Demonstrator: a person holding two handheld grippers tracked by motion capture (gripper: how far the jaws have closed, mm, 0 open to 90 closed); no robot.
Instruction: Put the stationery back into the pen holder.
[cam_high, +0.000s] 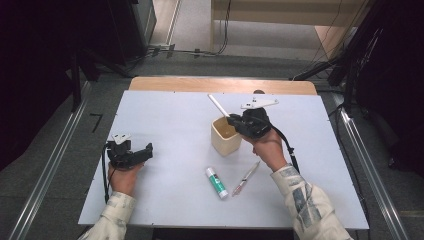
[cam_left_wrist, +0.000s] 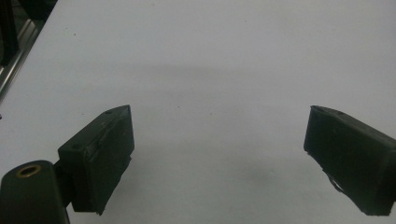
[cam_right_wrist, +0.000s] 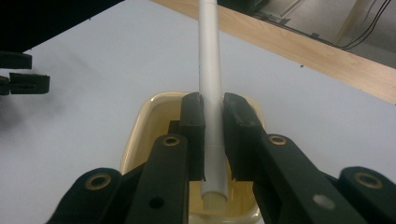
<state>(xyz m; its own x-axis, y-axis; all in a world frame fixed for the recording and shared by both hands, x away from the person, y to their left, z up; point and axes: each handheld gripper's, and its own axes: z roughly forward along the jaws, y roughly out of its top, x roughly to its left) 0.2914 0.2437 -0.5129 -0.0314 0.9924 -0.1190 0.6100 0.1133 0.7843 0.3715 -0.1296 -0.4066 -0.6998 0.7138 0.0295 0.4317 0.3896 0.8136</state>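
My right gripper is shut on a white marker pen and holds it over the cream square cup at the table's middle. The pen's near end hangs just above the cup's opening while its far end slants up and to the left in the high view. My left gripper rests near the table's left side, open, with bare white table between its fingers.
A glue stick with a green label and a thin red-tipped pen lie on the white table in front of the cup. A wooden strip runs along the far edge. Cables lie on the floor beyond.
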